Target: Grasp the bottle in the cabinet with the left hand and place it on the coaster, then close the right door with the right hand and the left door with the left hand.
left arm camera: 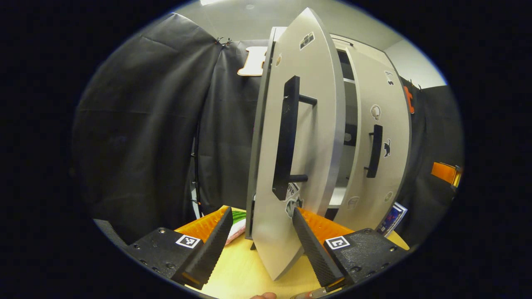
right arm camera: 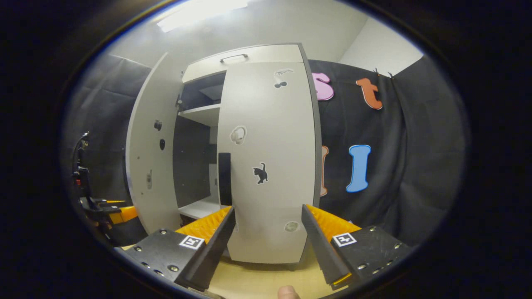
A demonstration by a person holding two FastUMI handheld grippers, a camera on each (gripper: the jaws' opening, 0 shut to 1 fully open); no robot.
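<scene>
one cabinet (right arm camera: 266, 58) with two doors stands on the yellow table (left arm camera: 245, 270). in the left gripper view the left door (left arm camera: 303, 137) swings out wide, nearly edge-on to the camera, its black bar handle (left arm camera: 286, 137) facing left; further right the right door (left arm camera: 380, 141) sits almost shut with its own black handle (left arm camera: 375, 150). the left gripper (left arm camera: 262, 232) hangs with its jaws spread wide apart and nothing between them but the lower edge of the left door, which neither finger seems to touch, though the fisheye makes that hard to judge. a pink and green item (left arm camera: 237, 224) lies on the table behind the left finger, and a small dark card (left arm camera: 392, 218) leans by the cabinet's right foot.

in the right gripper view the other gripper (right arm camera: 104, 207) shows far left, then the open left door (right arm camera: 151, 158), the shelves (right arm camera: 199, 114), and the right door (right arm camera: 270, 158) with four stickers, a black cat (right arm camera: 260, 172) among them. the right gripper (right arm camera: 268, 232) is spread wide too, holding nothing, just before that door.
</scene>
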